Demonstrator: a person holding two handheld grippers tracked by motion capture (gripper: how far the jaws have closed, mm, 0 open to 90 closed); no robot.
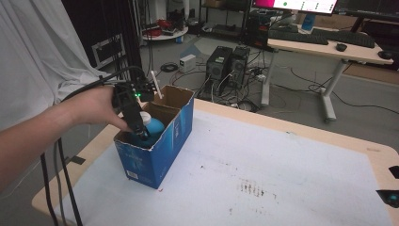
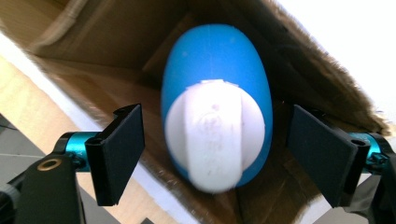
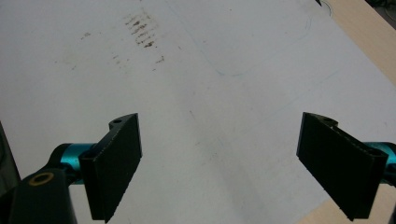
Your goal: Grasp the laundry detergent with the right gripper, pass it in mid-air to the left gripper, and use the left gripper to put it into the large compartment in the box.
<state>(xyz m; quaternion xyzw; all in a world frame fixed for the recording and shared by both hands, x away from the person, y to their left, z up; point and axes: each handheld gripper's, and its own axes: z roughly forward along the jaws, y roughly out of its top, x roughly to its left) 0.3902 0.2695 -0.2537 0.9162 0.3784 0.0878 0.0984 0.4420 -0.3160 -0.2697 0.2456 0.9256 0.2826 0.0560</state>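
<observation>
High view overlooks table [image 1: 263,155]; left gripper view inside box [image 2: 140,42].

A: What covers the table [image 1: 301,129]?
B: A white sheet [image 1: 282,169], with brown stains [image 1: 251,187] near its middle. The wooden edge stays bare at the far and right sides.

A: What stands beyond the table?
B: Two black computer towers [image 1: 228,63] on the floor, with a small white box [image 1: 187,62] to their left and tangled cables [image 1: 226,92] around them. At far right, a desk [image 1: 324,47] carries keyboards [image 1: 320,36] and a monitor [image 1: 294,4].

A: And at left?
B: A white cloth [image 1: 37,56] hangs there.
</observation>
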